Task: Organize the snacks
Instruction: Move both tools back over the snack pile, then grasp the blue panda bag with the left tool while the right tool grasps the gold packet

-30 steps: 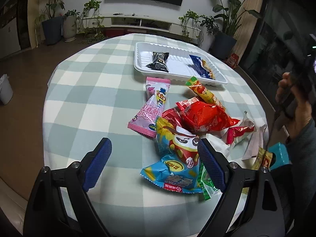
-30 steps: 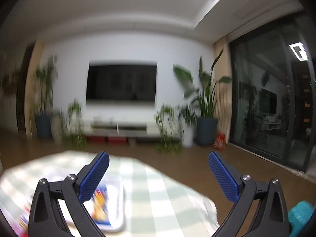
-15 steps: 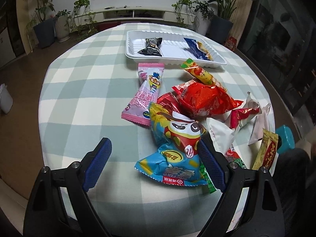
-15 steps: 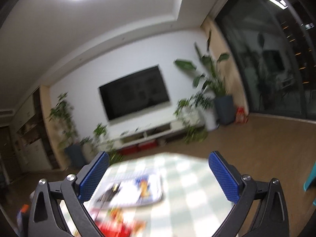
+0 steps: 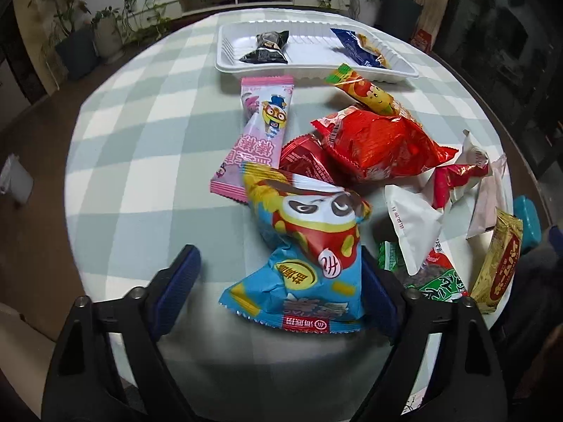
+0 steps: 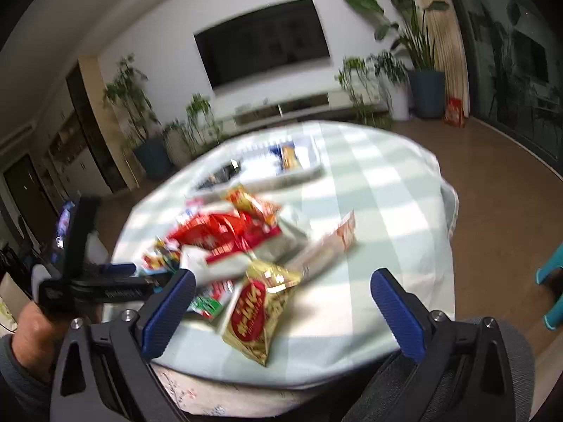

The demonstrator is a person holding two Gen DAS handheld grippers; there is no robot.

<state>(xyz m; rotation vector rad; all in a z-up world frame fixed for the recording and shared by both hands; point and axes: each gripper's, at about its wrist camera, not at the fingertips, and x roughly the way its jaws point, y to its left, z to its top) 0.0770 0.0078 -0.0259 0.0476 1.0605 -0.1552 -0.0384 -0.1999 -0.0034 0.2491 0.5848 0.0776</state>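
Lowered toward the tabletop [image 5: 147,147], my left hand-held gripper [image 5: 278,288] is closing, pads not yet pressing, around the light, crinkly chip bag [image 5: 309,246], best pinched mid-body.

Colourful snack packets [image 5: 355,183] lie heaped near a white tray [image 5: 228,59] holding two packets.

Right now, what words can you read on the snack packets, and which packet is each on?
"ホームパイ": red oval on the gold packet, as best I can tell.
Blue snack bag: Chinese characters on its red strip, upside down, unreadable.
Pink packet: big Chinese characters, upside down, unreadable.
White packet: print too small.
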